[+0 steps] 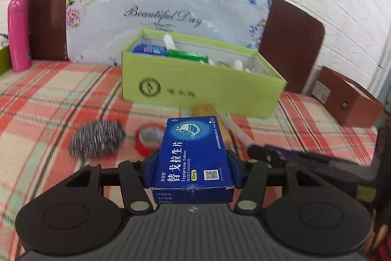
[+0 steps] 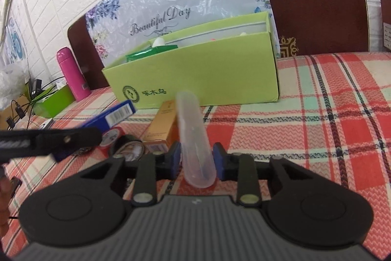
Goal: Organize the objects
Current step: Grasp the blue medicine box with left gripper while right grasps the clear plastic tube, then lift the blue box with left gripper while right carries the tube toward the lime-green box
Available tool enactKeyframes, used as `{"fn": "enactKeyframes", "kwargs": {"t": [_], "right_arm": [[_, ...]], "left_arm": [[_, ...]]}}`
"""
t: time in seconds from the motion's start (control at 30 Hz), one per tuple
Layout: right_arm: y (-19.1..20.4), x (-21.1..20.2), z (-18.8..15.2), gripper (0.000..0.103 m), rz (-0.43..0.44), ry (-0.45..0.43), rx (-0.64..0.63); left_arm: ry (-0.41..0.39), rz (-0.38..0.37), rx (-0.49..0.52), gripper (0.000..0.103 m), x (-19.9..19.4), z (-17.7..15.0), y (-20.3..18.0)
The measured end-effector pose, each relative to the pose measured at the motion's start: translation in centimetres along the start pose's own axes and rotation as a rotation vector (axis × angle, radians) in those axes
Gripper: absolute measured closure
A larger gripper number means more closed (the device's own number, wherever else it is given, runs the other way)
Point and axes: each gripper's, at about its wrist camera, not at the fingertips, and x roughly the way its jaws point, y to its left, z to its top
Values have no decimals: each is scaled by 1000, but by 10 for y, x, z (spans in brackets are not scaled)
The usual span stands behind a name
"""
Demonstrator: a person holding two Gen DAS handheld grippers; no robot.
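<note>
our left gripper (image 1: 193, 169) pinches a blue box (image 1: 194, 153) reading "tegoprazan tablets 50mg", above the plaid cloth (image 1: 61, 94). only the right view shows our right gripper (image 2: 197, 159) clamping a clear tube (image 2: 194, 136) before the green box (image 2: 195, 70).

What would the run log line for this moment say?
left gripper: shut on blue box | right gripper: shut on clear tube | green box: open, ahead | steel wool: on cloth

Mounted low behind each pair of jaws, facing forward, close above the plaid bed (image 1: 61, 94); green box (image 1: 195, 87) (image 2: 195, 75) visible in both.
</note>
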Motion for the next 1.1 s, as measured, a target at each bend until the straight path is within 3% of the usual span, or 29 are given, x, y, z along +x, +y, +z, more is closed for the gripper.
{"fn": "enactKeyframes", "kwargs": {"t": [0.2, 0.33, 0.47, 0.7, 0.77, 1.1], "right_arm": [[27, -58, -40, 77, -37, 0, -93], [34, -87, -60, 72, 23, 5, -80], [34, -86, -57, 67, -30, 7, -80], [35, -84, -61, 67, -20, 19, -73], [37, -81, -61, 67, -18, 29, -79], [46, -67, -63, 67, -35, 73, -119]], "left_arm": [[74, -28, 6, 44, -6, -46, -12], [60, 23, 116, 31, -8, -60, -26], [62, 22, 106, 32, -10, -59, -21], [55, 55, 77, 33, -7, -59, -16], [51, 46, 55, 44, -7, -58, -14], [35, 67, 93, 42, -4, -61, -16]]}}
